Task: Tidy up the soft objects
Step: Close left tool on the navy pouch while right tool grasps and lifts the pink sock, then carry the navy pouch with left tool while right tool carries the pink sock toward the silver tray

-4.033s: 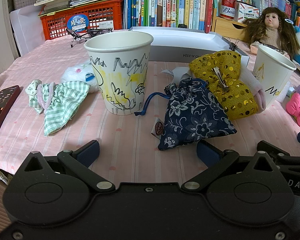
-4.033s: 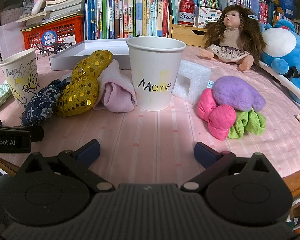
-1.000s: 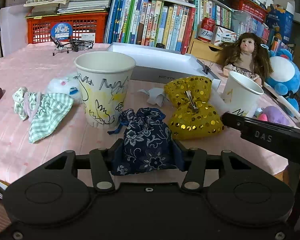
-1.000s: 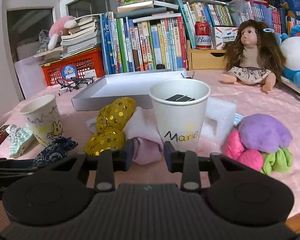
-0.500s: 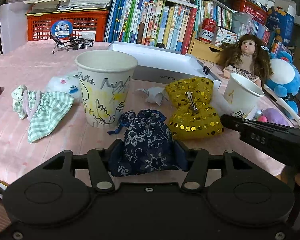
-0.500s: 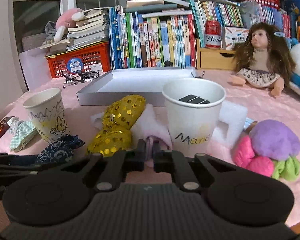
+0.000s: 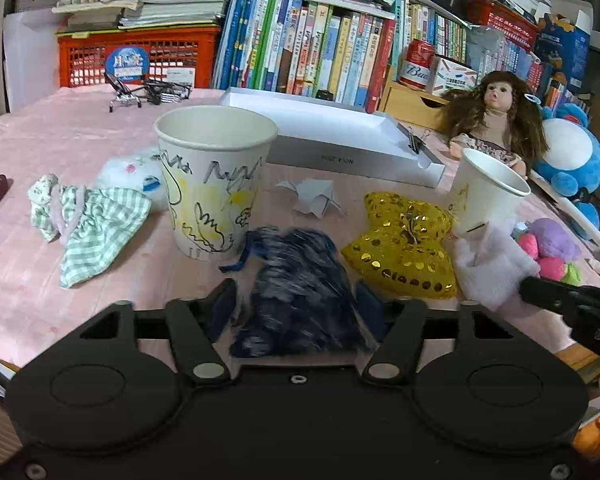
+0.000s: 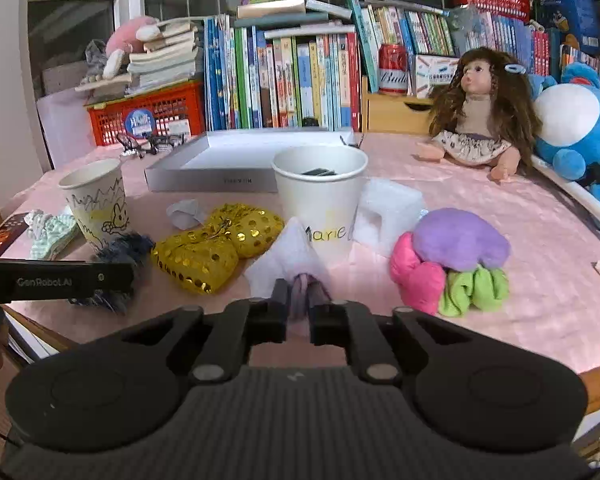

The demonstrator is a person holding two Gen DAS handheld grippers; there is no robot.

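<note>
The left gripper (image 7: pixel 296 304) is opening: its 2 fingers (image 7: pixel 220 308) stand apart on either side of the navy floral pouch (image 7: pixel 300 292), which is motion-blurred between them, and the pads no longer appear to press on it. The pouch sits just in front of the scribbled paper cup (image 7: pixel 214 184), near the table (image 7: pixel 60 128) edge. Left of that cup lie a green checked cloth (image 7: pixel 92 228) and a white fluffy item (image 7: pixel 128 172).

The right gripper (image 8: pixel 299 300) has its fingers narrow, pinching a pale pink-white soft cloth (image 8: pixel 288 256) — the jaws are easing slightly apart, yet the cloth is gripped and rises in a peak from between them. It stands just in front of the white cup lettered "Marie" (image 8: pixel 320 192), hiding the first letter.

A gold sequin bow (image 8: pixel 216 252) lies between the 2 cups, on the pink tablecloth. Right of the "Marie" cup sit a white foam block (image 8: pixel 392 208) and a cluster of purple, pink and green plush pieces (image 8: pixel 452 264). Behind — a shallow white box (image 8: pixel 236 160), a doll (image 8: pixel 480 120) and a blue plush toy (image 8: pixel 572 128).
</note>
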